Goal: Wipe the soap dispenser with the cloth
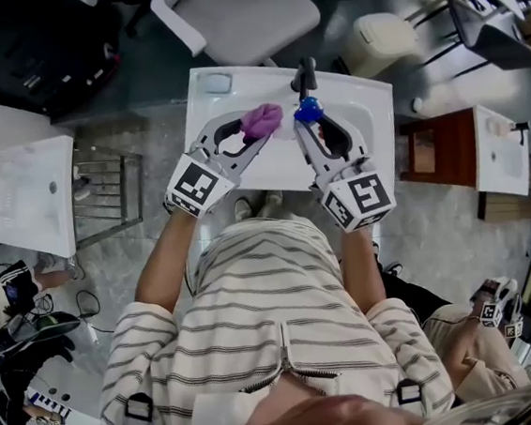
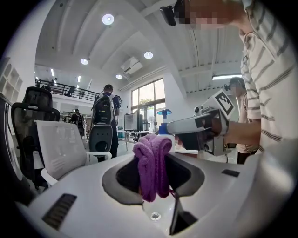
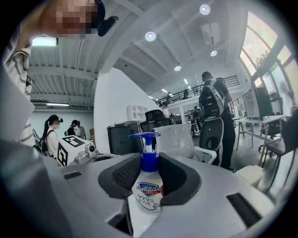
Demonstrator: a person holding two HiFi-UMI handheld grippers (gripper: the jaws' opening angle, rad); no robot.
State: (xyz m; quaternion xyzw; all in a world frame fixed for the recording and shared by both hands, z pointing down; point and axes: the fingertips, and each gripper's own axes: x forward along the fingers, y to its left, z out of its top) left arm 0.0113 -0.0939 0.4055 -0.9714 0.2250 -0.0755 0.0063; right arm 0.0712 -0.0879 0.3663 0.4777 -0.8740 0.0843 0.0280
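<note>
A purple cloth (image 2: 152, 163) is bunched between the jaws of my left gripper (image 2: 153, 172), which is shut on it; in the head view the cloth (image 1: 262, 118) sits at the left gripper (image 1: 255, 128) tip over the white sink (image 1: 372, 101). A white soap dispenser (image 3: 148, 190) with a blue pump top is clamped at its shoulders by my right gripper (image 3: 145, 179). From above, the blue pump (image 1: 308, 110) shows at the right gripper (image 1: 311, 126) tip, just right of the cloth. The left gripper view shows the pump top (image 2: 164, 113) just behind the cloth; contact is unclear.
A black faucet (image 1: 306, 75) stands at the sink's far rim. A grey office chair (image 1: 244, 11) sits beyond the sink. Another white basin (image 1: 28, 194) is at the left, a brown stand (image 1: 438, 149) at the right. People stand in the background.
</note>
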